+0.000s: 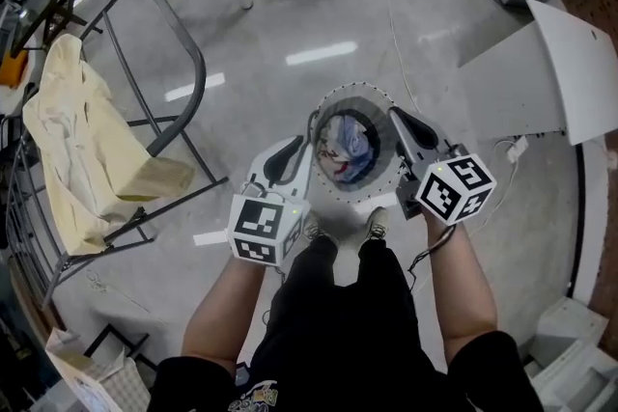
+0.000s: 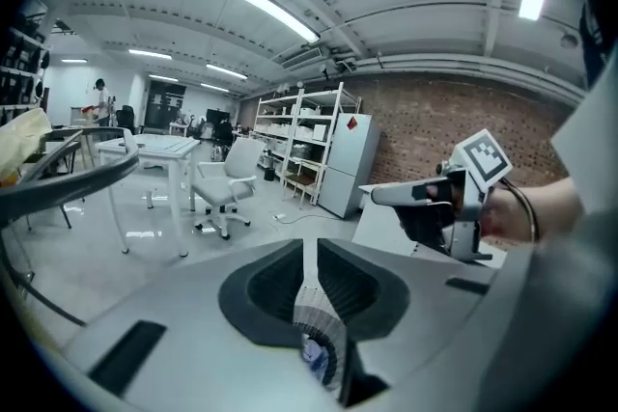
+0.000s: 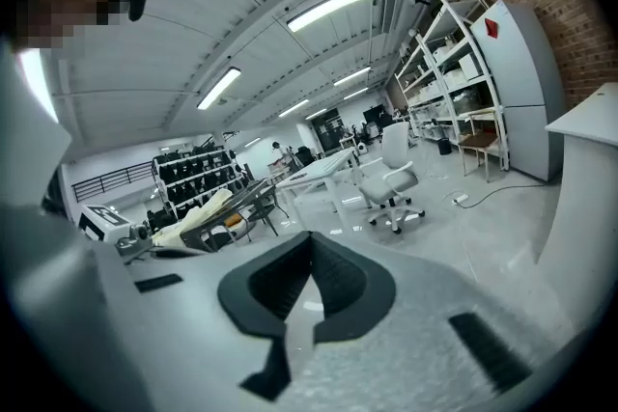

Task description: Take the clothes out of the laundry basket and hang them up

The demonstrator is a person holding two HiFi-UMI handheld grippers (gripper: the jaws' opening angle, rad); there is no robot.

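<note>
Clothes (image 1: 348, 150), a crumpled blue, white and red heap, sit in the round white mesh laundry basket (image 1: 359, 89) on the floor, directly below and between both claws. Left claw (image 1: 288, 154) is pinched together with nothing in it. Right claw (image 1: 407, 125) is the same, closed and empty. Both are held level over the basket, tips pointing forward, one at each side of the opening. That reads as a ready stance, so my guess is the next grab hasn't started. Either claw must spread before going down, since closed tips would only poke the heap. Grey metal tube drying rack (image 1: 183, 63) stands well off to the left claw's outer side, with a cream garment (image 1: 82, 140) draped on it and its curved top bar bare, so the hang target is probably a turn left. Loose cloth in a deep basket may drag a second piece out.
</note>
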